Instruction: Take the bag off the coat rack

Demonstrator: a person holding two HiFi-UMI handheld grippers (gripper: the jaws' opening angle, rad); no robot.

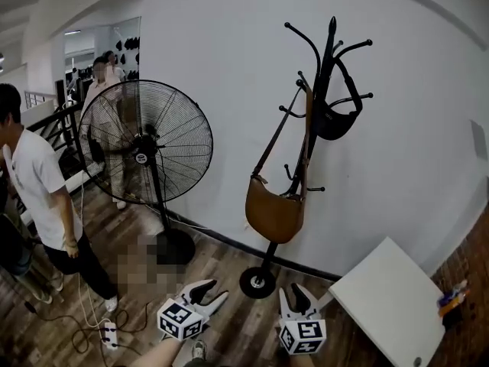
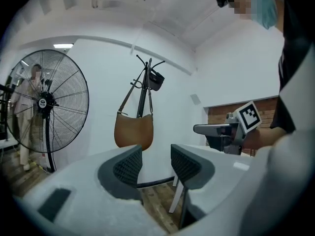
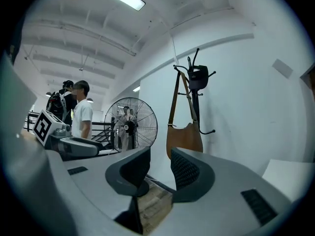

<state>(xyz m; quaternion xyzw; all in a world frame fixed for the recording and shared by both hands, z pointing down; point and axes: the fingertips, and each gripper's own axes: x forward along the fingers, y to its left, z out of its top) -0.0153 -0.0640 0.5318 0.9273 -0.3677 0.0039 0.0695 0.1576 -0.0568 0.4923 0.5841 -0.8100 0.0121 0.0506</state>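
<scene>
A brown shoulder bag hangs by its long strap from a hook of the black coat rack against the white wall. A small black bag hangs higher on the same rack. Both grippers are low at the front, well short of the rack. My left gripper is open with nothing between its jaws. My right gripper is open and empty too. The left gripper view shows the brown bag beyond the left gripper. In the right gripper view the brown bag hangs past the right gripper.
A large black standing fan is left of the rack. A white table stands at the right front. A person in a white shirt stands at the left, others farther back. A power strip and cables lie on the wood floor.
</scene>
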